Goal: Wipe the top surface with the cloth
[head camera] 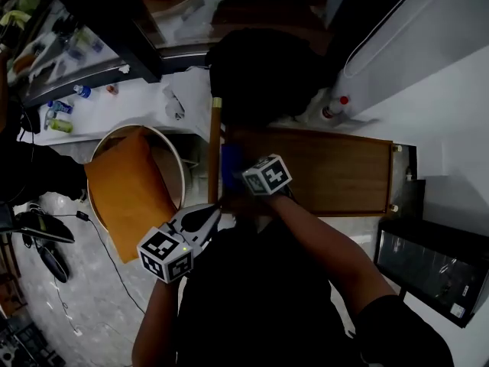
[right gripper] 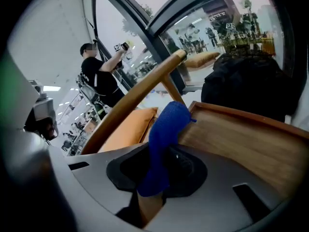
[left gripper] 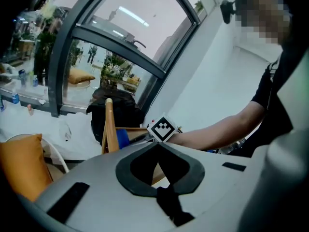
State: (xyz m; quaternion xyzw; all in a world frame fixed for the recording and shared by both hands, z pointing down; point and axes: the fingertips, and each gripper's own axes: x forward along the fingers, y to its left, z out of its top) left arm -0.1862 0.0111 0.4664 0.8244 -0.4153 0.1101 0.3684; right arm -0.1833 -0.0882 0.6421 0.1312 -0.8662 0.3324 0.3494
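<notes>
Head view: the right tool (head camera: 238,180) pinches the blue fabric cloth (head camera: 231,163) at the left edge of the brown wooden surface (head camera: 328,170)

Left gripper view: the left tool (left gripper: 158,148) is closed on nothing

Right gripper view: only 1 thin fold is clamped — pressing hard could tug it free

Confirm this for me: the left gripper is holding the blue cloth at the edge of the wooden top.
Wrong gripper. It is the right gripper that holds the blue cloth at the edge of the wooden top. The right gripper view shows the cloth pinched between its jaws.
</notes>
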